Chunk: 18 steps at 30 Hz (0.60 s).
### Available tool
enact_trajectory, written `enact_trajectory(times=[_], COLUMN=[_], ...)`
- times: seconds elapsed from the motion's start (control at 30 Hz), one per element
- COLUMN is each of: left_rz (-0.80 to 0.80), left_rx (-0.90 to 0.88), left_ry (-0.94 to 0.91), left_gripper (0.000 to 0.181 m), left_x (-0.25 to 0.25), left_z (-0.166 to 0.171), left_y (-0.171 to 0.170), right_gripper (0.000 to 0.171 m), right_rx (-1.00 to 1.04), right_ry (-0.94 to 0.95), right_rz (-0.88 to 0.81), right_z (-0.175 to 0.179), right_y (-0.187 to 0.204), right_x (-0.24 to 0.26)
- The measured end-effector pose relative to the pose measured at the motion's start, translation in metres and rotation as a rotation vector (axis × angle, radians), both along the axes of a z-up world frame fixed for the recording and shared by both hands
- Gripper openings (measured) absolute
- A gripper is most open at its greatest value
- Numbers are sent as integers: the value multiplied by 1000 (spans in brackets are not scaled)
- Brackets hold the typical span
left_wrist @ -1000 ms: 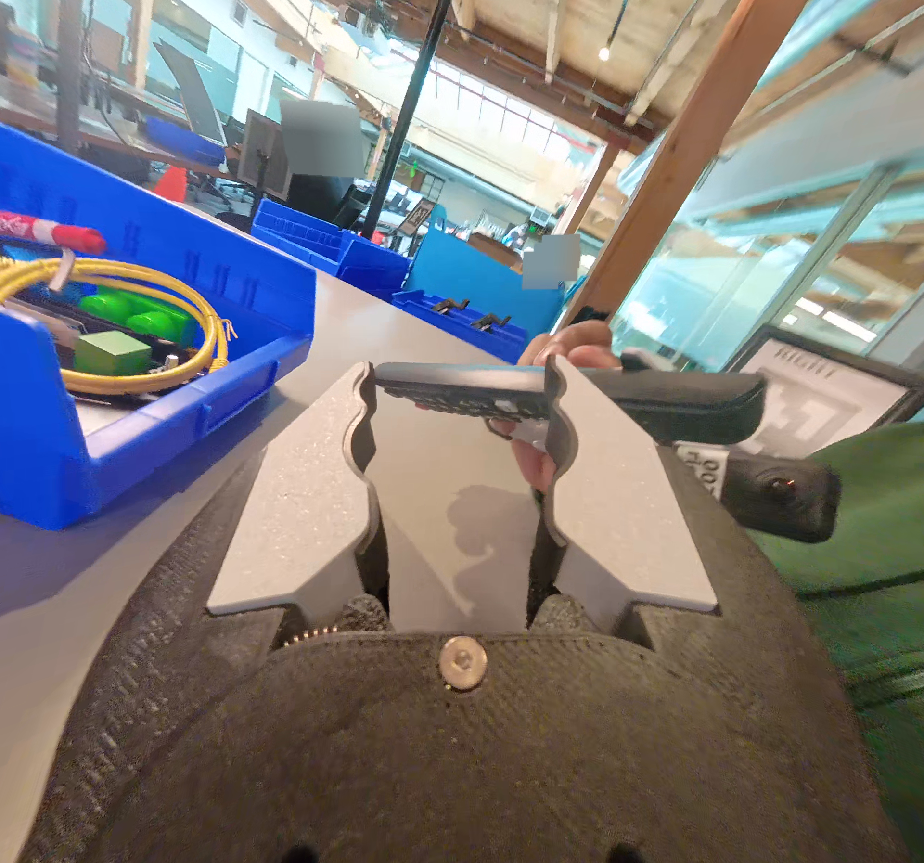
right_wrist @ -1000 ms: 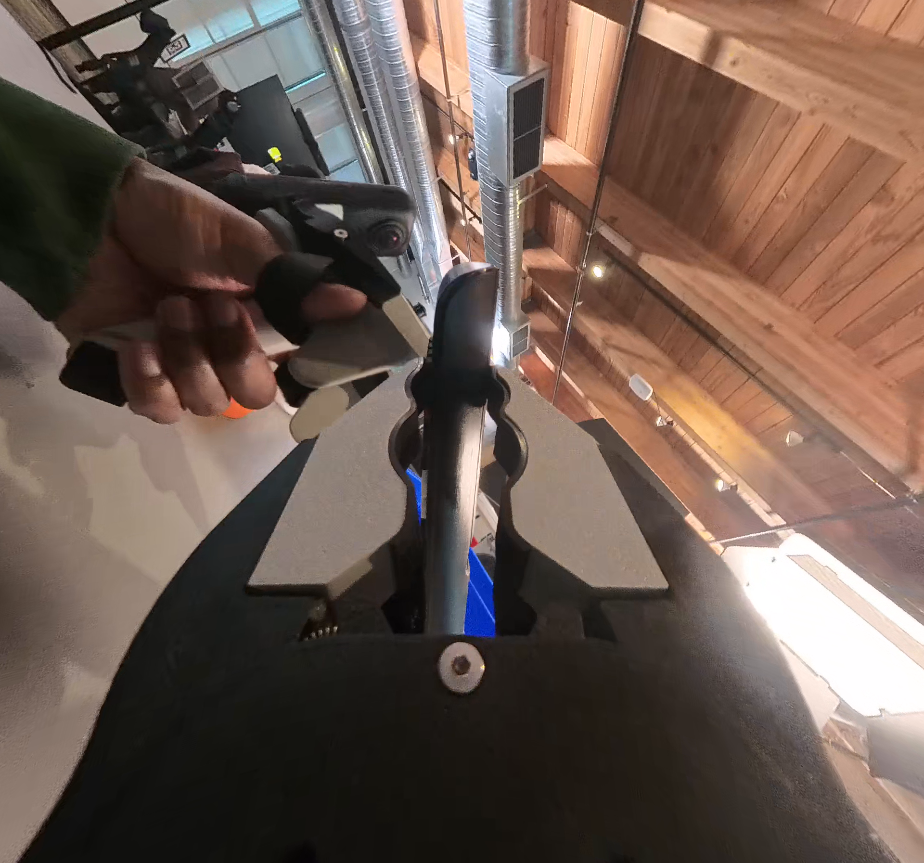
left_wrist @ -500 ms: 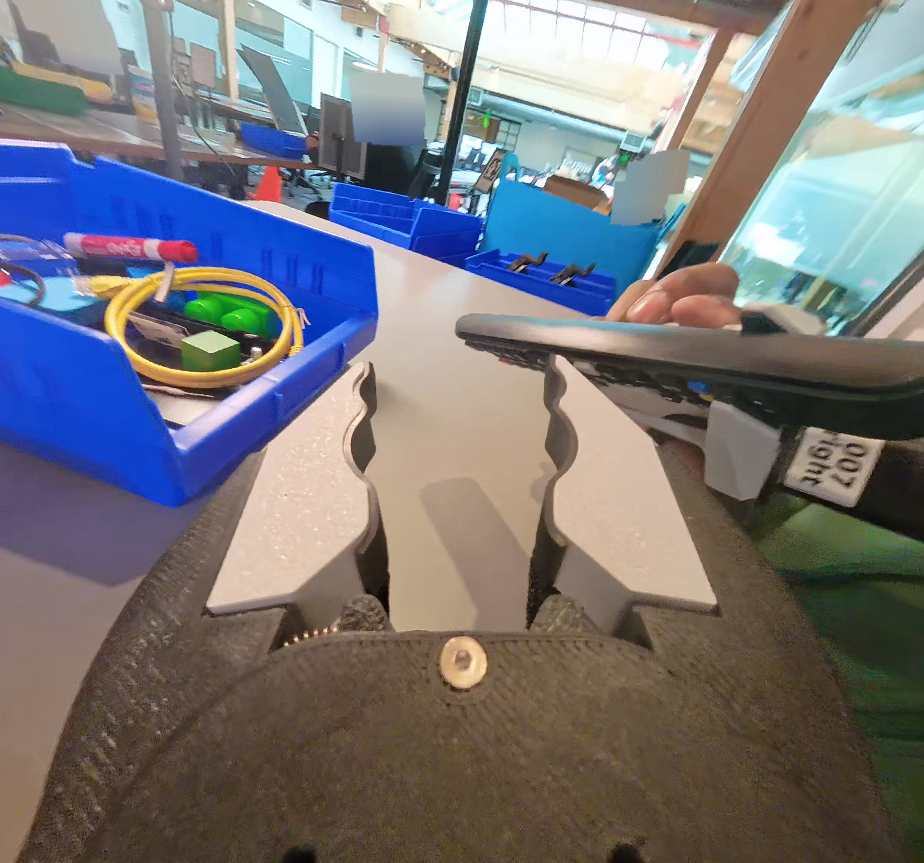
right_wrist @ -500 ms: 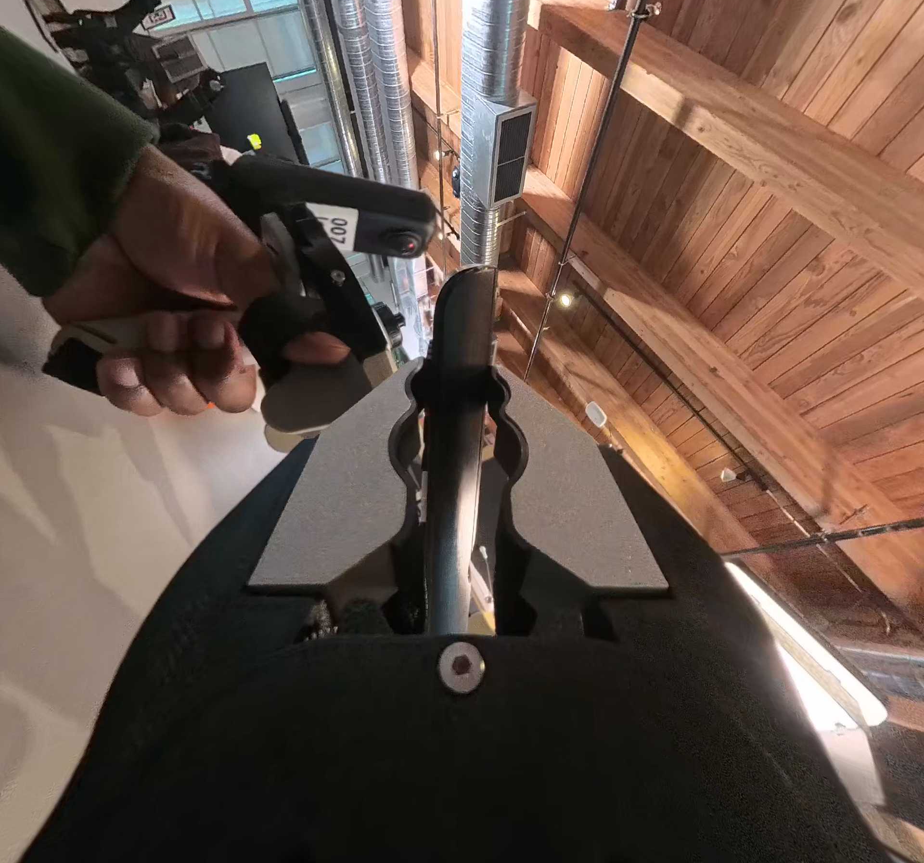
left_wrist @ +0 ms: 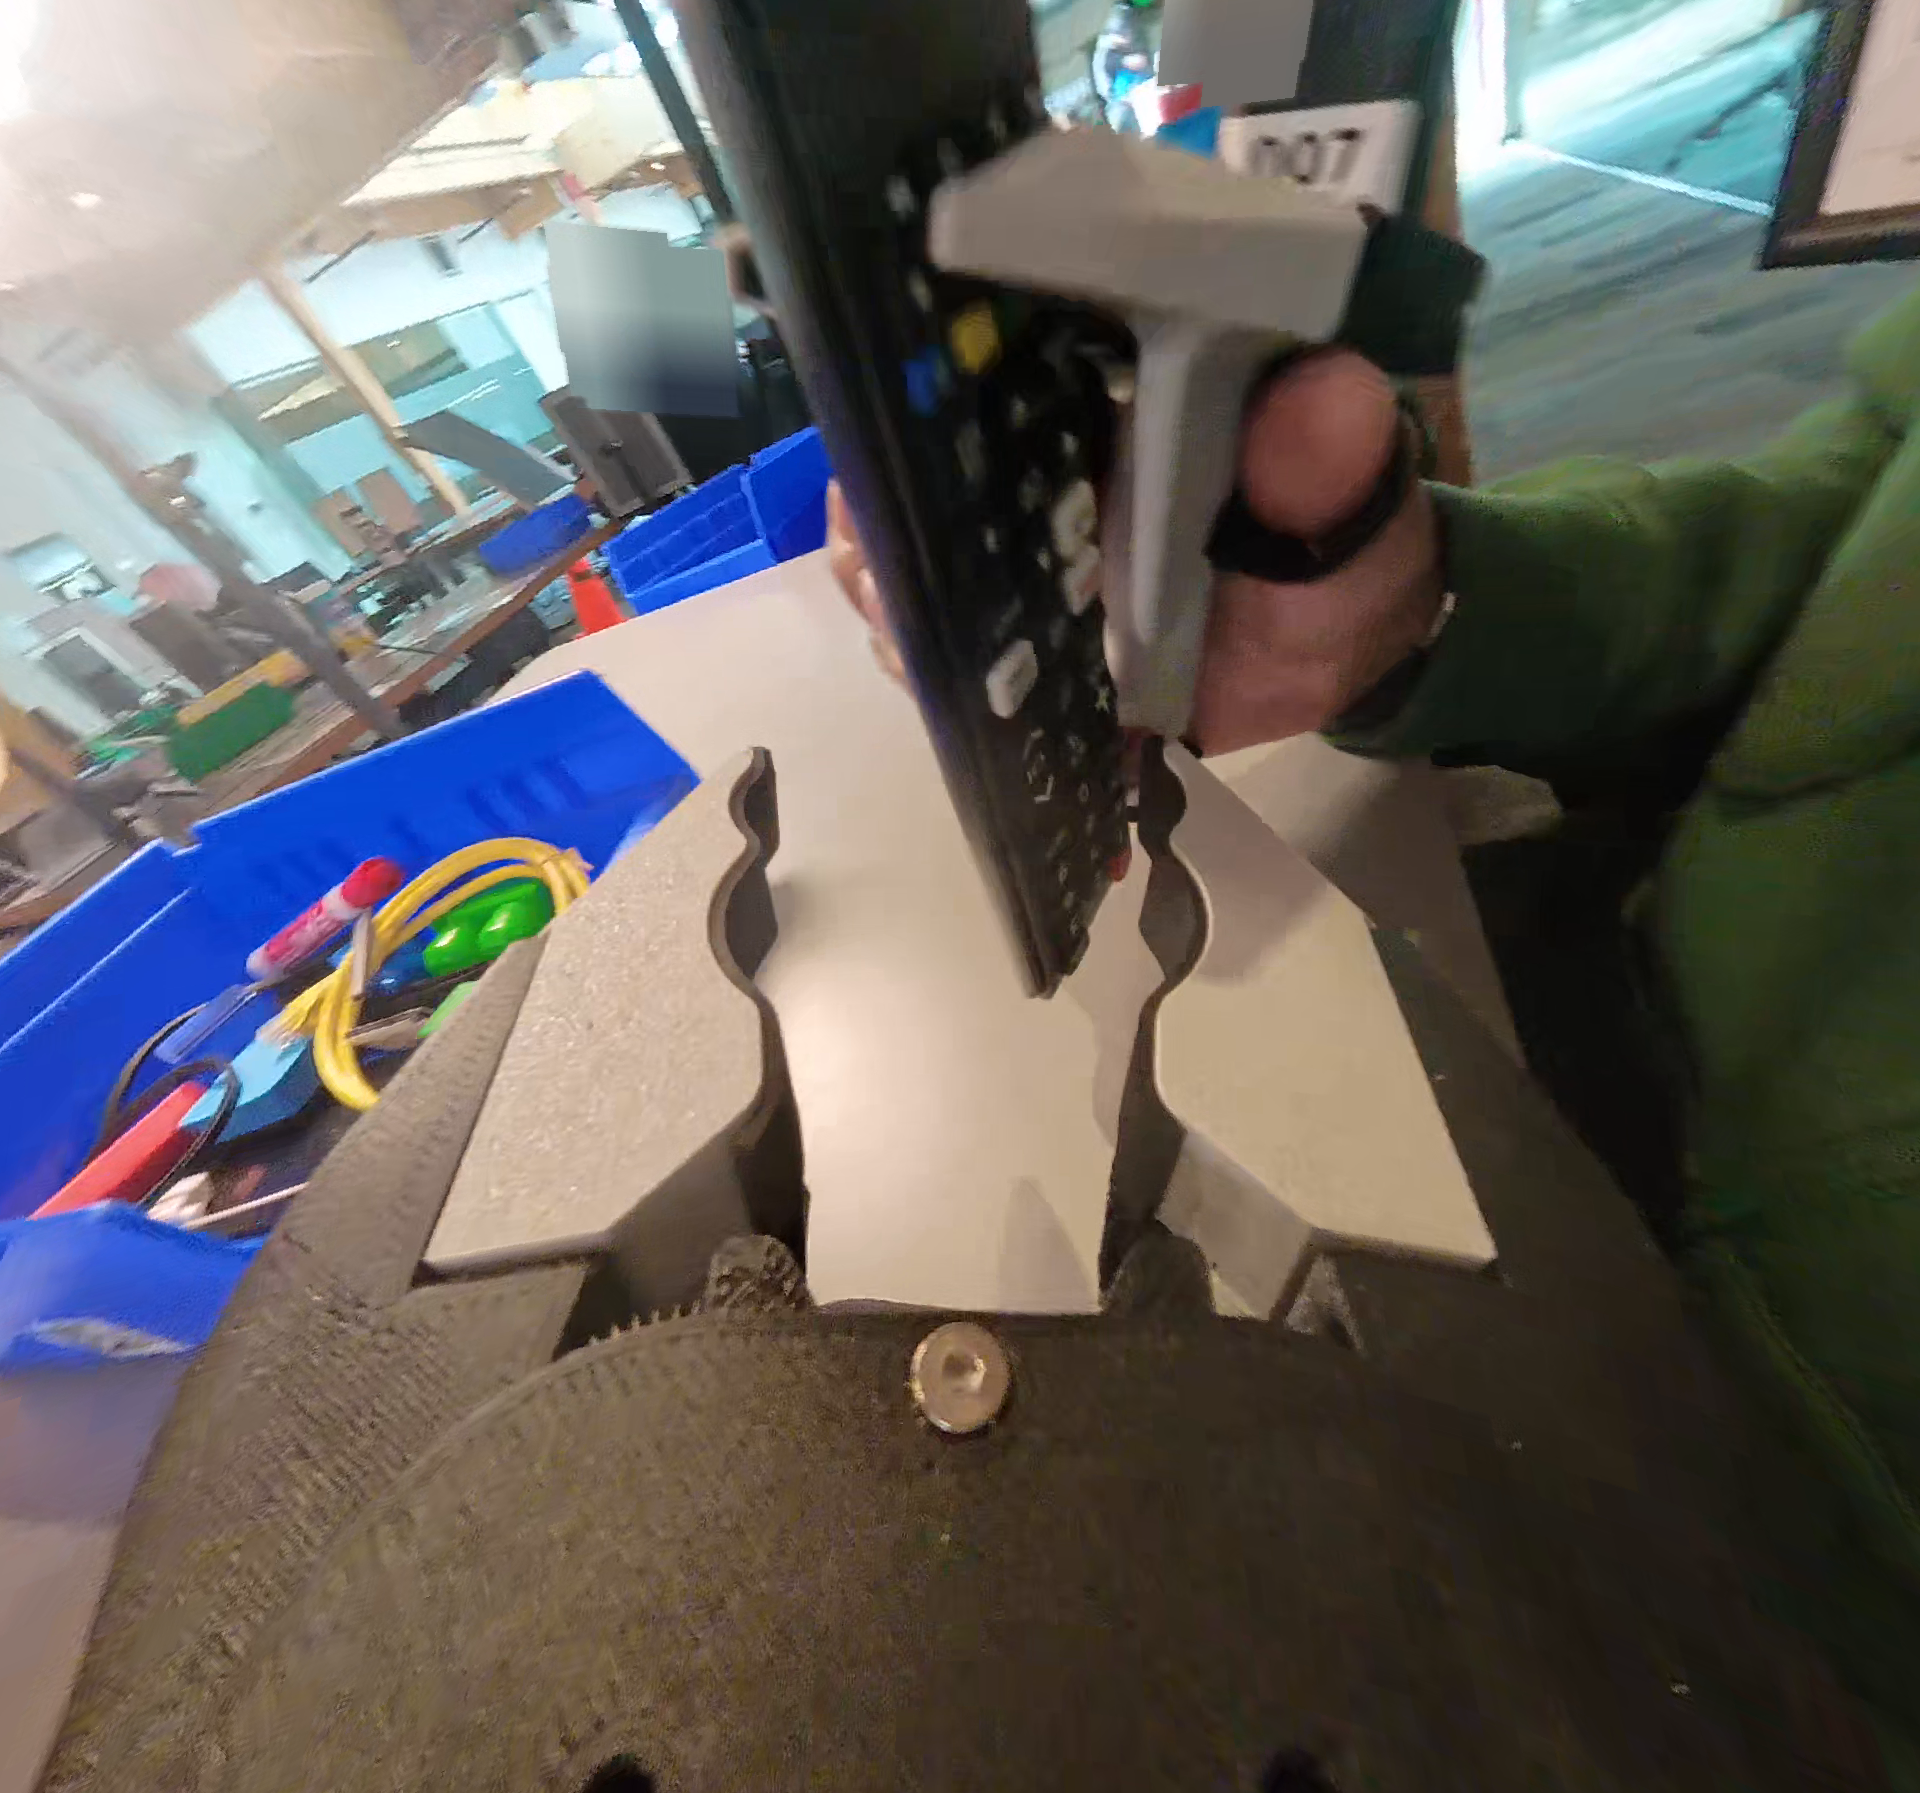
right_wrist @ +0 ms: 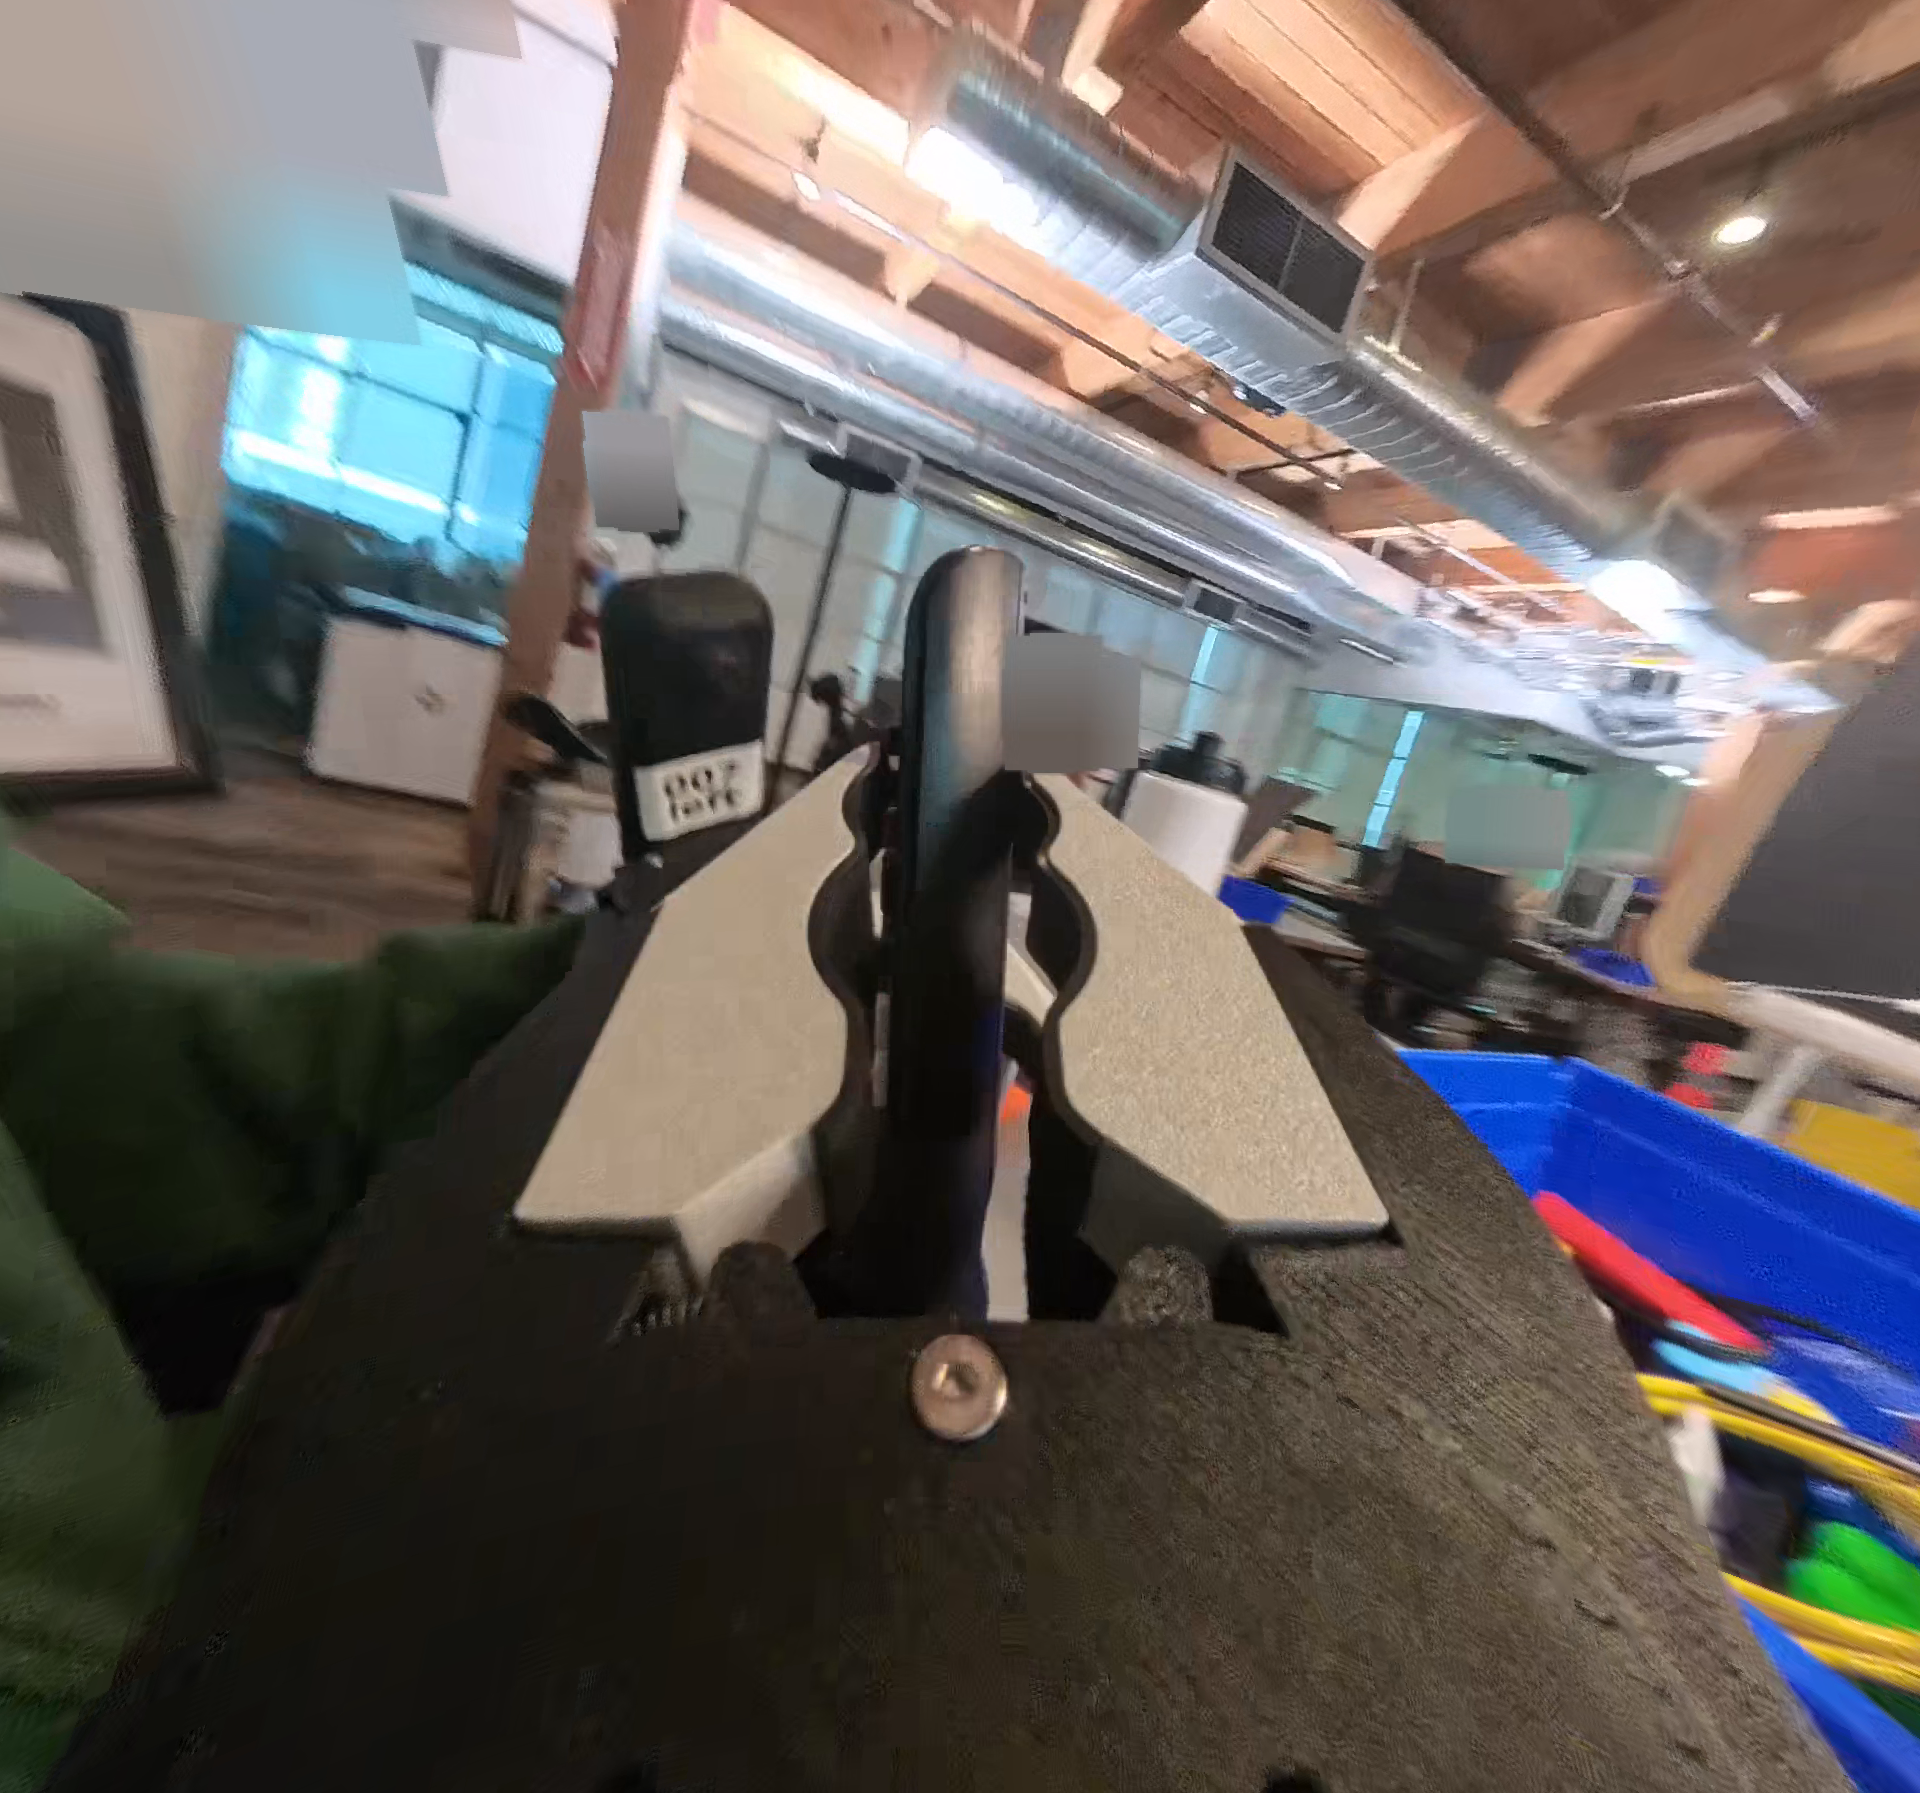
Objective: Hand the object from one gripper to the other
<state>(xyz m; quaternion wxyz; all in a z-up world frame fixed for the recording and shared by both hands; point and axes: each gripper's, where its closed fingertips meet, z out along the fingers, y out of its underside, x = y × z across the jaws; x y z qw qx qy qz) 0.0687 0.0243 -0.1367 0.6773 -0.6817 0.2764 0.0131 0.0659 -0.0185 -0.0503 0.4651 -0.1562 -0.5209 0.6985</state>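
A grey table (left_wrist: 727, 683) fills the lower middle of the left wrist view, and on its left side sits a blue bin (left_wrist: 436, 808) holding a coil of yellow cable (left_wrist: 416, 922), a red-capped marker (left_wrist: 322, 917) and some green pieces (left_wrist: 483, 928); the same blue bin (right_wrist: 1683, 1161) shows at the lower right of the right wrist view. A person's green sleeve (left_wrist: 1683, 621) comes in from the right, its hand (left_wrist: 1309, 590) wrapped around the handle of the right gripper (left_wrist: 1049, 372). That gripper pinches a black remote control (left_wrist: 997, 600) partway along its length, one grey finger lying across the button face. The remote's long axis runs nearly vertical in the left wrist view, tilted slightly, its lower end pointing down between the fingers of the left gripper (left_wrist: 956, 870), its upper end running out of the top of the picture. The button face is turned toward the right. The left gripper's fingers are spread wide; the remote's lower end hangs close to the right-hand finger (left_wrist: 1288, 1037), and I cannot tell whether they touch. In the right wrist view the right gripper (right_wrist: 951, 798) is pressed onto the remote control (right_wrist: 951, 808), seen edge-on, its rounded end pointing forward beyond the fingertips.
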Motion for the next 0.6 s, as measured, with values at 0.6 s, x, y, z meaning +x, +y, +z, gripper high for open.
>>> enact_trajectory(times=[0.6], left_rz=[275], left_rx=[44], left_ry=[-4], left_gripper=[22], left_x=[-48], left_z=[16], left_y=[9], right_gripper=[36], right_rx=[-155], right_ry=[-2], right_rz=[-195], right_z=[8], right_y=[40], right_x=[-15])
